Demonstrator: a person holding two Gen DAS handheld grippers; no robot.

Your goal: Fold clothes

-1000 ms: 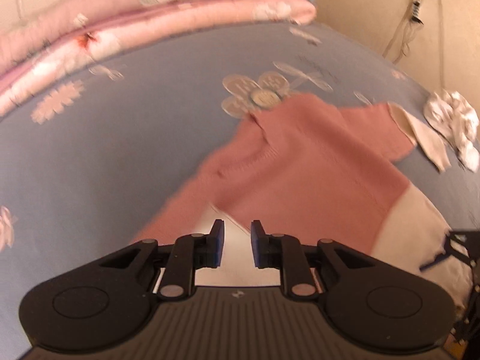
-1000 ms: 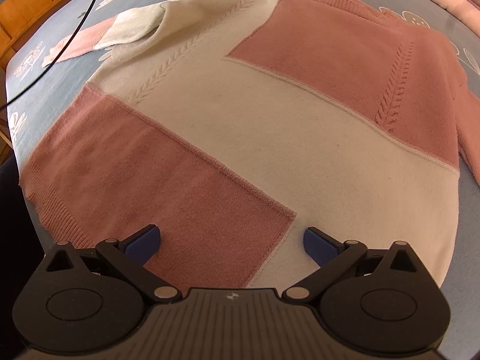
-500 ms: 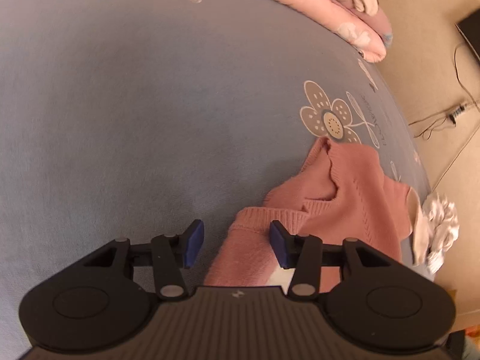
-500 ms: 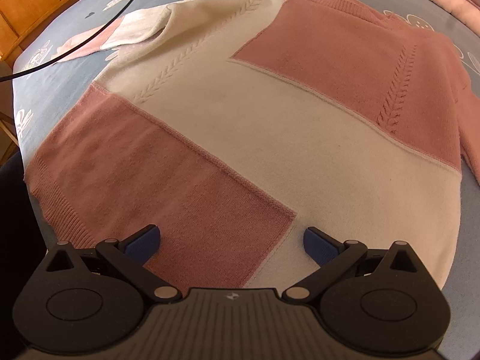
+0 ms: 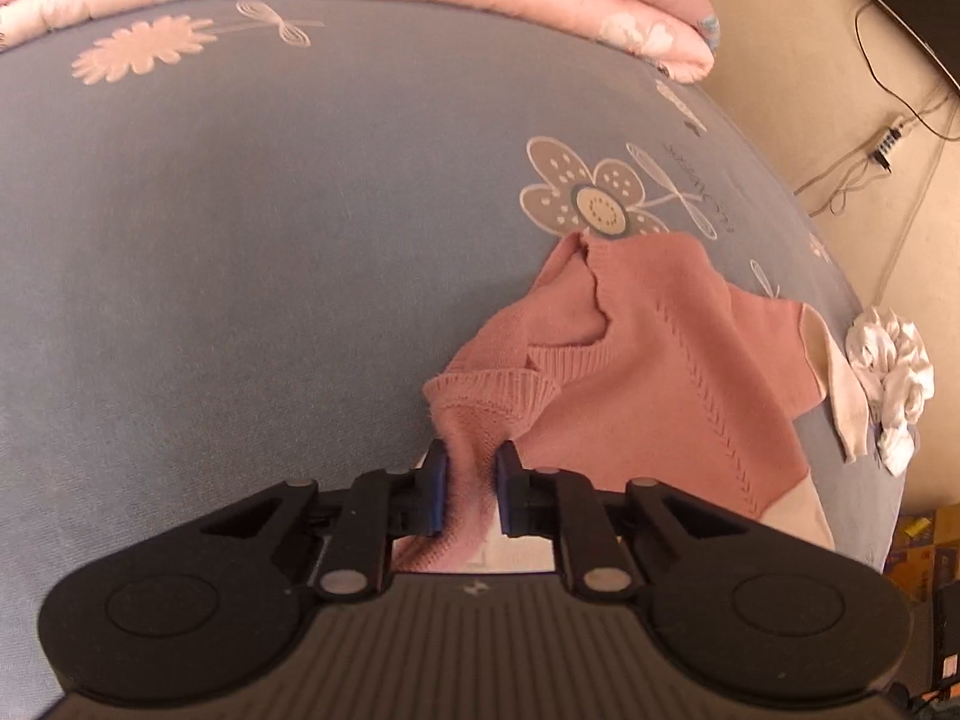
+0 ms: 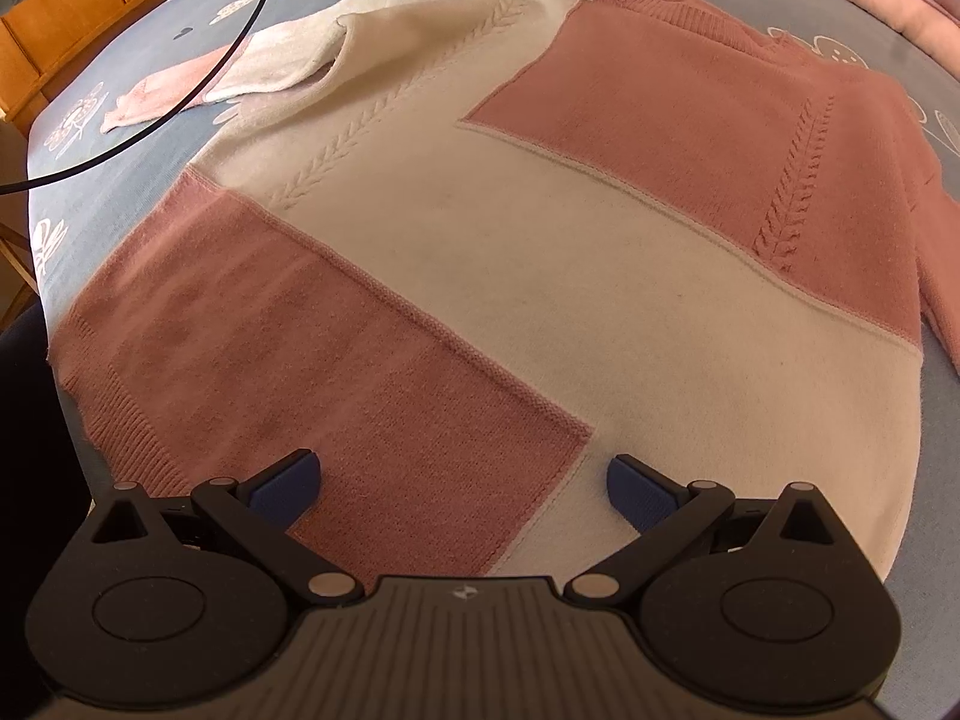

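- The pink-and-cream knitted sweater [image 6: 540, 276] lies spread flat, front up, on the blue-grey flower-print bedsheet [image 5: 240, 240].
- Its pink ribbed sleeve cuff [image 5: 480, 414] is bunched at the sweater's edge, between the left gripper [image 5: 469, 495] jaws, which are closing and already pinch the knit.
- The right gripper [image 6: 462, 489] hovers over the hem, jaws spread wide, holding nothing.
- Judged step: the sleeve fold. Next, carry the cuff across the body and lay it flat.
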